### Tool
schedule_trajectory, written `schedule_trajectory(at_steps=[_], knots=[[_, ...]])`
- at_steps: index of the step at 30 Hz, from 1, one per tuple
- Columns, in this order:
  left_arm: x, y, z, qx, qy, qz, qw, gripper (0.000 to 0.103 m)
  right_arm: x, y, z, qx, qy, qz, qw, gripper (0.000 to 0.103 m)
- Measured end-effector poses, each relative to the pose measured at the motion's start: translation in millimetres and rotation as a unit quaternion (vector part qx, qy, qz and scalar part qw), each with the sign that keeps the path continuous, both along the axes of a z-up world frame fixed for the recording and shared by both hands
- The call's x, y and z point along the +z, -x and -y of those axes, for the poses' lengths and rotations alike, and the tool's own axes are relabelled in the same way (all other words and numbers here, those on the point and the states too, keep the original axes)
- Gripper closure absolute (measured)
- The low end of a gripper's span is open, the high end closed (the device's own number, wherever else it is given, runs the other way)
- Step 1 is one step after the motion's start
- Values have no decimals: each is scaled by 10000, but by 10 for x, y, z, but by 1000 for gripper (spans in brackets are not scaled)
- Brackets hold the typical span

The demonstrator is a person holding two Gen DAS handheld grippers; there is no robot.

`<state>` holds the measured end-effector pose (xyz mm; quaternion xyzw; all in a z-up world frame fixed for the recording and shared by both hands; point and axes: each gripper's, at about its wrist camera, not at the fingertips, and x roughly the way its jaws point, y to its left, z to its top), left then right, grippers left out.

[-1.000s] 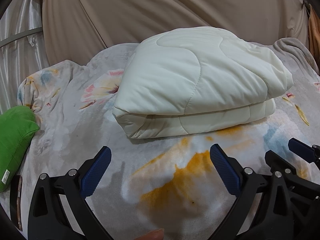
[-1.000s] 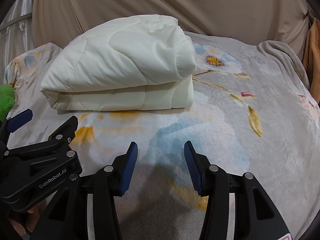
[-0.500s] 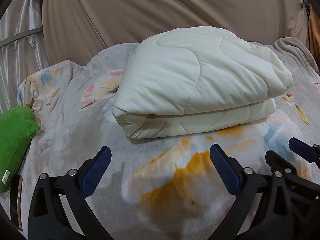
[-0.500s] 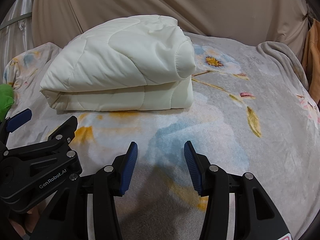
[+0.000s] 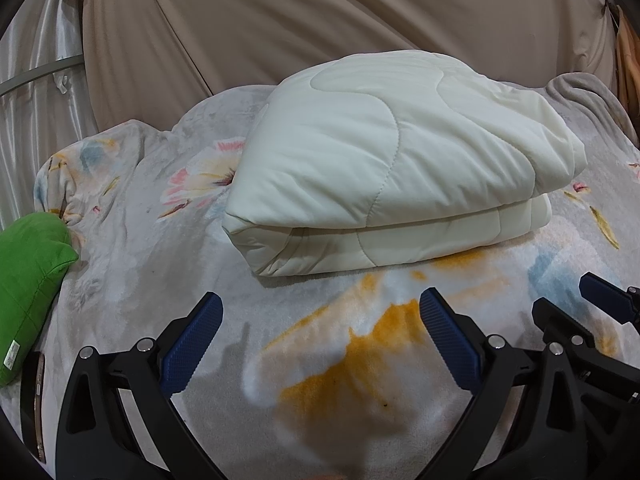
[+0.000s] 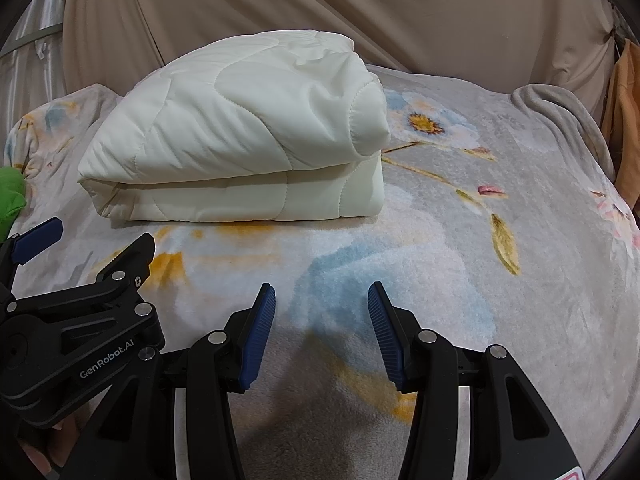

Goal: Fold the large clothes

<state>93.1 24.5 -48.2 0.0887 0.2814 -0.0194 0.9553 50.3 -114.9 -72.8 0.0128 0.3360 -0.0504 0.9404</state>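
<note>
A cream quilted comforter (image 5: 392,176) lies folded into a thick stack on the floral fleece blanket (image 5: 360,360) that covers the bed. In the right wrist view the same comforter (image 6: 240,148) sits left of centre, its rolled edge to the right. My left gripper (image 5: 320,304) hovers in front of it, jaws wide apart, nothing between the blue pads. My right gripper (image 6: 322,296) stands open too, over bare blanket (image 6: 440,260), a short way in front of the stack. Each gripper shows at the edge of the other's view.
A green pillow (image 5: 28,272) rests at the bed's left edge, with a dark flat object (image 5: 34,400) just below it. Beige draped cloth (image 5: 320,20) hangs behind the bed. An orange cloth (image 6: 624,128) hangs at the far right.
</note>
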Motion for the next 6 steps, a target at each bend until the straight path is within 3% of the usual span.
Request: schedule_trajectory(at_steps=[6], knots=[[-1,-1,-2,-1,-10,-17,10000,7,12,12,-6,-24,64,11,10000,55]])
